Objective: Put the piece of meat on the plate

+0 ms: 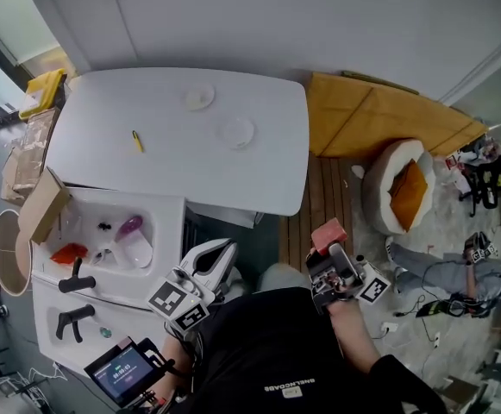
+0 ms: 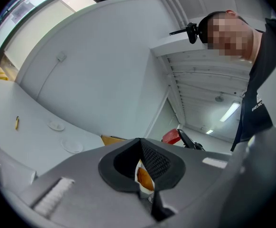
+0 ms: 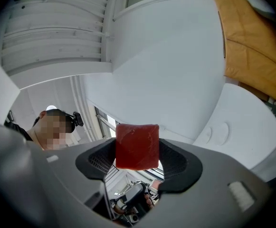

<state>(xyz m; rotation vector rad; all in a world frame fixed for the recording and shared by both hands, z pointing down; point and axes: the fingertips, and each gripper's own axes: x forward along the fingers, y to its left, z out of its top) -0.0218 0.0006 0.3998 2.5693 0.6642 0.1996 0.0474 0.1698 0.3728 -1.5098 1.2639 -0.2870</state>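
Note:
The piece of meat (image 1: 328, 234), a red cube, is held in my right gripper (image 1: 329, 253), which is shut on it near my body, right of the white table (image 1: 267, 179). In the right gripper view the meat (image 3: 137, 146) sits squeezed between the black pads (image 3: 176, 163), tilted up toward the wall. Two clear plates (image 1: 235, 132) (image 1: 199, 97) lie on the table, far from both grippers. My left gripper (image 1: 211, 257) is below the table's front edge. Its pads (image 2: 159, 163) meet at the tip with nothing between them.
A yellow pen (image 1: 136, 141) lies on the table's left part. A white toy sink unit (image 1: 103, 240) with small items stands at the left, beside a cardboard box (image 1: 43, 205). A pet bed with an orange cushion (image 1: 401, 184) and a yellow mat (image 1: 379, 119) are right of the table.

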